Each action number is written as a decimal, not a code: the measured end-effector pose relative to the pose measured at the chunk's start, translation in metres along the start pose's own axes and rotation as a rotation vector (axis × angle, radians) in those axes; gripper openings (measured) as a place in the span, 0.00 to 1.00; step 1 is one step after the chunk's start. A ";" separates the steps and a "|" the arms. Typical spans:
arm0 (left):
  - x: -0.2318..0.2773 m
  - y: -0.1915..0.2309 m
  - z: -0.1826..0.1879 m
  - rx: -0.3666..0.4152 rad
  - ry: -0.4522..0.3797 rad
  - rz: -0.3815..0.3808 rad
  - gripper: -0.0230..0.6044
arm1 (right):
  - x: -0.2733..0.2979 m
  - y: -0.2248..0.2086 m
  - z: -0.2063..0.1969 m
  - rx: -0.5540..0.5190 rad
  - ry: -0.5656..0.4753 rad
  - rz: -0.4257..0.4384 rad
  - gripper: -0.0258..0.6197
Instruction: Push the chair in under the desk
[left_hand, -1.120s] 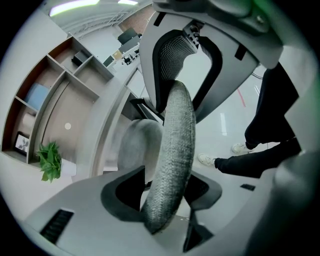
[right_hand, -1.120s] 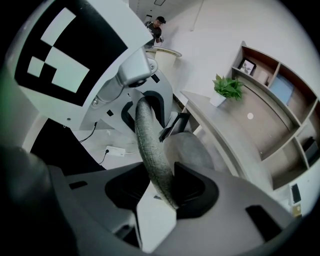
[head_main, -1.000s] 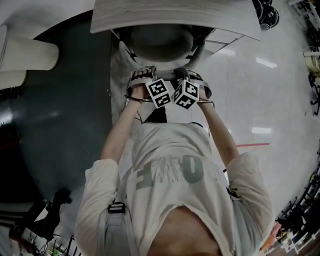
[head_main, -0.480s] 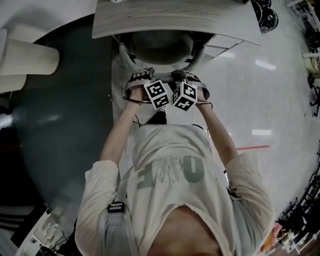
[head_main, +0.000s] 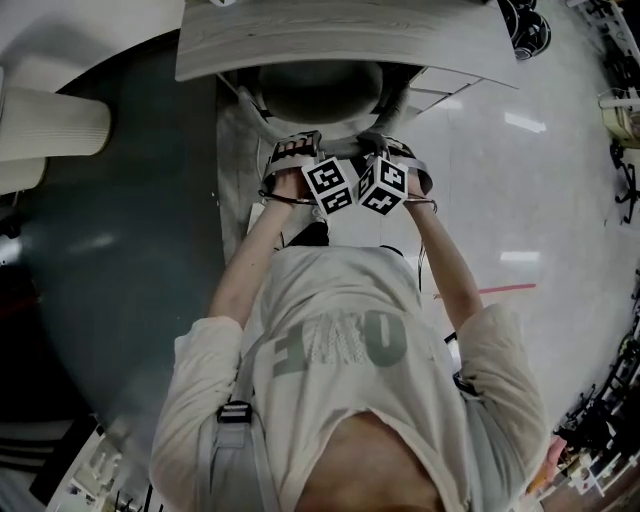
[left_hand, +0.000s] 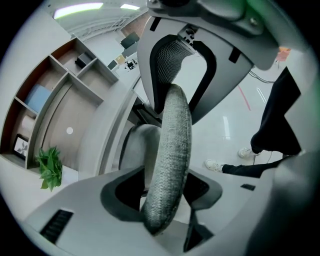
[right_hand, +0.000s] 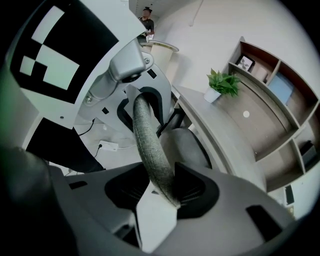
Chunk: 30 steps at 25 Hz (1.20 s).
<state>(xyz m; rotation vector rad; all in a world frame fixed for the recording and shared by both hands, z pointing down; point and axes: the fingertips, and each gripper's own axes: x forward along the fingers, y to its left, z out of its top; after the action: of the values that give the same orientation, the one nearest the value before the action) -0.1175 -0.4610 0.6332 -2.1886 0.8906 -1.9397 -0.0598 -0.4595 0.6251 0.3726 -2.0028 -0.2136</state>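
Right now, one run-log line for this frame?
step: push-in | left gripper: on backrest, jaws opening | right gripper: clamped on backrest | seat: partly under desk

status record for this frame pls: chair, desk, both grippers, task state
chair: seat partly under the desk's near edge, backrest outside it
desk: light wood-grain top, straight ahead of the person
left gripper: on the backrest's padded edge, jaws opening slightly, pads against the edge
right gripper: same padded edge between its jaws, close beside the left gripper
task state: not finished, chair not fully under the desk
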 end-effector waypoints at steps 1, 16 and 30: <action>0.001 0.001 0.002 -0.001 0.000 -0.003 0.39 | 0.001 -0.002 -0.002 0.000 0.002 0.000 0.29; 0.006 -0.006 0.008 0.031 -0.030 -0.108 0.38 | 0.007 0.000 -0.009 0.022 0.052 0.040 0.29; -0.147 0.079 0.035 -0.456 -0.530 0.117 0.09 | -0.144 -0.082 0.079 0.292 -0.345 -0.260 0.19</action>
<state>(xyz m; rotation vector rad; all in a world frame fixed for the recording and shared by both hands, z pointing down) -0.1173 -0.4676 0.4627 -2.6158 1.4038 -1.0781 -0.0578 -0.4863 0.4440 0.8322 -2.3287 -0.1538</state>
